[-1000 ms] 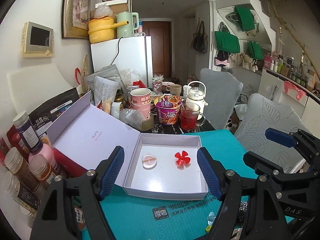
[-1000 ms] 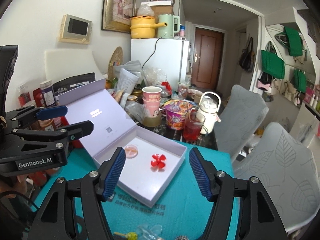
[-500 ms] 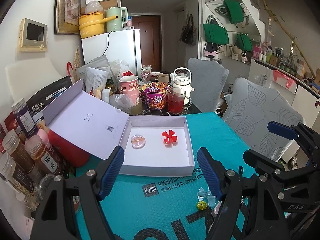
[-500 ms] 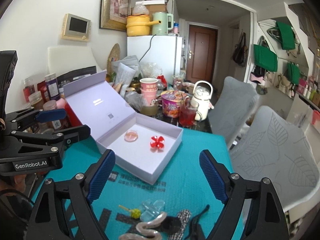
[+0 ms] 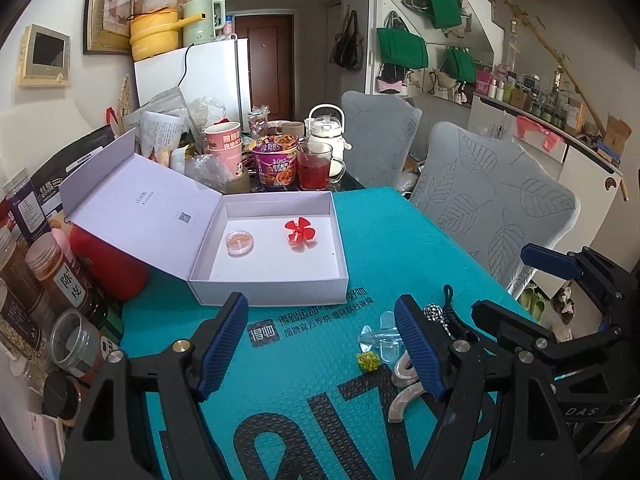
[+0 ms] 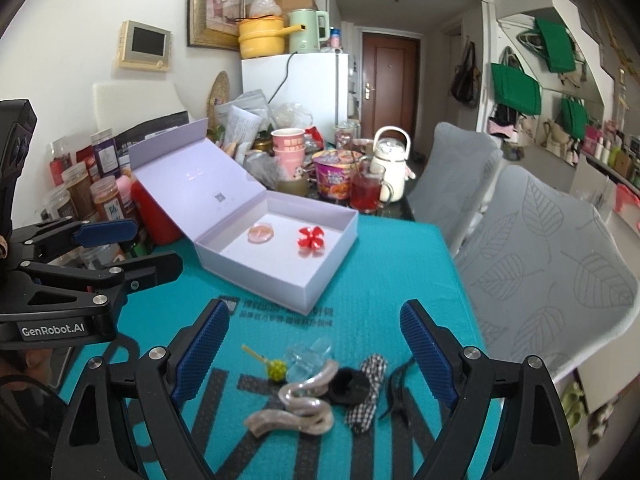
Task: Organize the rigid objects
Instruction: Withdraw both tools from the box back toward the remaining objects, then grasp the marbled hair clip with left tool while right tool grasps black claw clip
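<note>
Two items were already in the box (image 6: 256,276), while several more lay loose at the lower centre of the right wrist view, so by my reading the sorting was under way and most of it was left.

Nearest, the right gripper (image 6: 314,354) had just been opening; its ribbed blue pads stood wide with nothing between them, framing the loose pile on the teal mat (image 6: 384,276). That pile held a wavy, pearly hair clip (image 6: 296,408), a clear plastic clip (image 6: 306,358), a small yellow-green bead on a stick (image 6: 276,369), a black ring (image 6: 350,387), a checked fabric piece (image 6: 370,384) and a thin black cord (image 6: 396,386). The fabric and cord looked soft, so they may not belong with the rigid things.

In the left wrist view, the left gripper (image 5: 320,346) hung partly open and empty at lower centre, with the pile just beside its right pad.

Farther up, mid-frame, the pale lilac cardboard box sat open, its lid leaning back to the left. Inside lay a round clear-lidded pot (image 6: 261,233) and a red four-bladed plastic propeller (image 6: 311,237), apart from each other.
</note>
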The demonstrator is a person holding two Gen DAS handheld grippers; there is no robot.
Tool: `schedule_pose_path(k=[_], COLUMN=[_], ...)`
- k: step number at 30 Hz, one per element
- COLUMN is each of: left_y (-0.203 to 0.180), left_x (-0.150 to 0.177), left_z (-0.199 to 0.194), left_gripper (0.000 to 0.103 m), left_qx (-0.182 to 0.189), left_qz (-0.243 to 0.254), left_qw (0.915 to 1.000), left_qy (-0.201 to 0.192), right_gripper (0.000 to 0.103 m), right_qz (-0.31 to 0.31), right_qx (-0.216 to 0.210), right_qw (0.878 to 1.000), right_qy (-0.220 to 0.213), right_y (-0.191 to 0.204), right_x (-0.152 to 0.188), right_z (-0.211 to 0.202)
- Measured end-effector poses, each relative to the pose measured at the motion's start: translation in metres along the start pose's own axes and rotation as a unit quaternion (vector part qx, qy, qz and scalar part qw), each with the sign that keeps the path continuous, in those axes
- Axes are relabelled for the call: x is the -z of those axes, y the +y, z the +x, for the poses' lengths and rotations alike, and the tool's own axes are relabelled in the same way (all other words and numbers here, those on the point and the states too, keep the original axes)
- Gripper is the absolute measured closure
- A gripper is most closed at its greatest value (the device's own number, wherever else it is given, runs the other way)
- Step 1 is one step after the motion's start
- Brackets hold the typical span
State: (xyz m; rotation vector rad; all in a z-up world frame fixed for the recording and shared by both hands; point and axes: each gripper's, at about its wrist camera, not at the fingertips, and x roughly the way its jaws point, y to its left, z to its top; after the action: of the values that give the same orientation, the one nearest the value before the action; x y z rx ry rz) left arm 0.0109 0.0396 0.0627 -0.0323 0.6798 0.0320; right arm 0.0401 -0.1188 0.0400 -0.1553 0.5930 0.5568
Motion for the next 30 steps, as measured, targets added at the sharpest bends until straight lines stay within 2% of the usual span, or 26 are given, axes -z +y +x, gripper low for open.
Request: schedule_pose_path(k=[5, 12, 25, 30], left_y=[-0.009, -0.019, -0.038, -0.046], left_x=[0.016, 0.028, 0.059, 0.067], left_z=[0.001, -0.002, 0.036, 0.053], left_gripper=[0.028, 0.027, 0.028, 0.028], left_qx=[0.010, 0.033, 0.079, 0.072], left_qz=[0.009, 0.021, 0.026, 0.032], left_qw=[0.9996, 0.9988, 0.9927, 0.9911], left_qy=[0.023, 0.029, 0.087, 0.107], right_gripper=[0.014, 0.014, 0.014, 0.014], right_qz=[0.007, 0.026, 0.061, 0.080], right_qx=[0.011, 0.011, 0.033, 0.032], right_qw=[1.000, 1.000, 0.996, 0.994], right_qy=[0.005, 0.011, 0.050, 0.063], right_y=[0.001, -0.003, -0.031, -0.046], right_x=[0.015, 0.033, 0.074, 0.088], right_z=[-0.008, -0.020, -0.004, 0.006])
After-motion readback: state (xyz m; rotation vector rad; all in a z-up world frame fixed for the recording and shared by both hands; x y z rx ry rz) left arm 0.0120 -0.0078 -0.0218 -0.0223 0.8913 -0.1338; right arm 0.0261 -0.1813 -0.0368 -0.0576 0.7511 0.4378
